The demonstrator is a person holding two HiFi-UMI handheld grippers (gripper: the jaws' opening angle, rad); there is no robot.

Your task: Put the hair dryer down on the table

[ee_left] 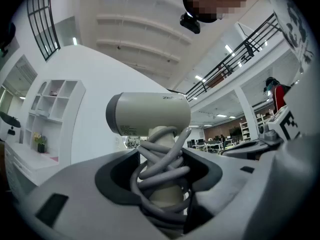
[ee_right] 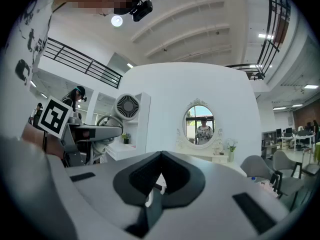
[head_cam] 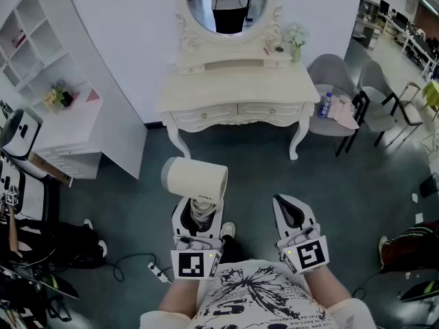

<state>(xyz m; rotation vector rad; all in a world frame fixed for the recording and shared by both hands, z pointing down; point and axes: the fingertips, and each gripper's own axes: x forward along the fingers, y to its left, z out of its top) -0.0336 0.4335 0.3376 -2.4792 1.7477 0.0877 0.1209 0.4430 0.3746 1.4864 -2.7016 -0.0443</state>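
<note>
A cream hair dryer with its grey cord wound round the handle stands upright in my left gripper, above the floor and well short of the white dressing table. In the left gripper view the jaws press on the wrapped handle, with the barrel above them. My right gripper hangs beside it, shut, with nothing between its jaws. The right gripper view shows the hair dryer's rear grille at the left and the table ahead.
An oval mirror and small items stand at the back of the table. A white shelf unit is at the left, and grey chairs are at the right. A cable with a power strip lies on the dark floor near my feet.
</note>
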